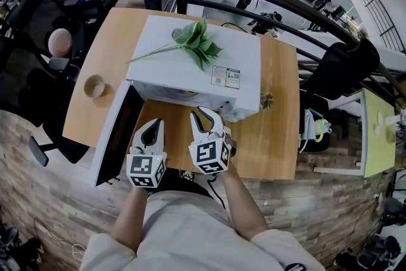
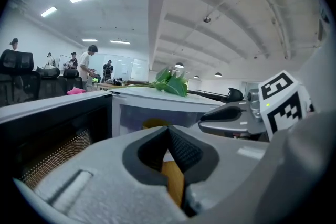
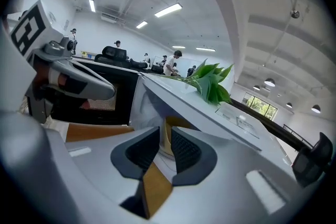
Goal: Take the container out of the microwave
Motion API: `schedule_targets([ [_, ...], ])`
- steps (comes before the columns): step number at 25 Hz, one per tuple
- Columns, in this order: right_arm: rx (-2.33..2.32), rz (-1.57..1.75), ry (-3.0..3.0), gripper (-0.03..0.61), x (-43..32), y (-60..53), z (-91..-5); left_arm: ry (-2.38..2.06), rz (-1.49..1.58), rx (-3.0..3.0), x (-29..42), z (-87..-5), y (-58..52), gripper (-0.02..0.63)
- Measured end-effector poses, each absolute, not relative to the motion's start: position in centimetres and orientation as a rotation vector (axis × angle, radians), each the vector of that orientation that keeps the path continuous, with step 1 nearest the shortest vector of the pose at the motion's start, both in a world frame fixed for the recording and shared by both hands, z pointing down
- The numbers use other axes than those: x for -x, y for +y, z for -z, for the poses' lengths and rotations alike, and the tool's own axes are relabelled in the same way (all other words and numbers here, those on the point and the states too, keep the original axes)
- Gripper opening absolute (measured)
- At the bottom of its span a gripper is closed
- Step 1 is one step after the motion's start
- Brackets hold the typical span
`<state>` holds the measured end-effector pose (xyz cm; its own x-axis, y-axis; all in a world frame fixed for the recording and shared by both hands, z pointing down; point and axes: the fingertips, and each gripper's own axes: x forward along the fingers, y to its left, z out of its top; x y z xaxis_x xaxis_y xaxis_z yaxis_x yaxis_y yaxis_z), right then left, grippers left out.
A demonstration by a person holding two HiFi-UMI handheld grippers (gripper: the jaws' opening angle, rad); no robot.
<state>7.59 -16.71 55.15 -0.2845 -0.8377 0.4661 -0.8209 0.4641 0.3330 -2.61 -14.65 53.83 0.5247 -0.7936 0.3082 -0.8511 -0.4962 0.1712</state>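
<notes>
Reach-in stage, I judge: the yellowish container [image 2: 154, 124] sits inside the open microwave [image 1: 190, 54] on the bench [image 1: 279, 105], with the left gripper [image 1: 154, 124] fingers together on nothing and the right gripper [image 1: 204, 116] fingers slightly apart before the opening, needing to advance and close on its rim.

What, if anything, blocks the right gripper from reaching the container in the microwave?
Nothing visible, so probably yes: the door stands open leftward, the right gripper faces the microwave with jaws apart, and the container sits straight ahead.
</notes>
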Motion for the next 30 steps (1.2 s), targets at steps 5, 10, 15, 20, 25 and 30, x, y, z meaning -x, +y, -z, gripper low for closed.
schedule_targets([
  [5, -1.328, 0.037, -2.09, 0.084, -6.7, -18.9, -57.2, -1.363, -0.3, -2.441, 3.0, -55.4, -16.4, 0.003],
  [10, -1.305, 0.003, -2.048, 0.084, -6.7, -20.6, -59.2, -1.357, -0.328, -2.421, 3.3, -56.7, -17.8, 0.003],
  [15, -1.285, -0.02, -2.003, 0.086, -6.8, -21.8, -60.8, -1.347, -0.356, -2.392, 3.7, -57.9, -18.4, 0.003],
  [20, -1.251, 0.014, -1.959, 0.086, -6.3, -22.9, -62.1, -1.352, -0.376, -2.376, 4.2, -58.8, -19.1, 0.003],
  [25, -1.23, 0.044, -1.886, 0.087, -6.3, -23.9, -63.3, -1.358, -0.392, -2.363, 4.8, -59.3, -19.4, 0.003],
  [30, -1.192, 0.054, -1.814, 0.09, -6.4, -24.7, -64.2, -1.366, -0.392, -2.36, 5.2, -59.2, -19.7, 0.003],
])
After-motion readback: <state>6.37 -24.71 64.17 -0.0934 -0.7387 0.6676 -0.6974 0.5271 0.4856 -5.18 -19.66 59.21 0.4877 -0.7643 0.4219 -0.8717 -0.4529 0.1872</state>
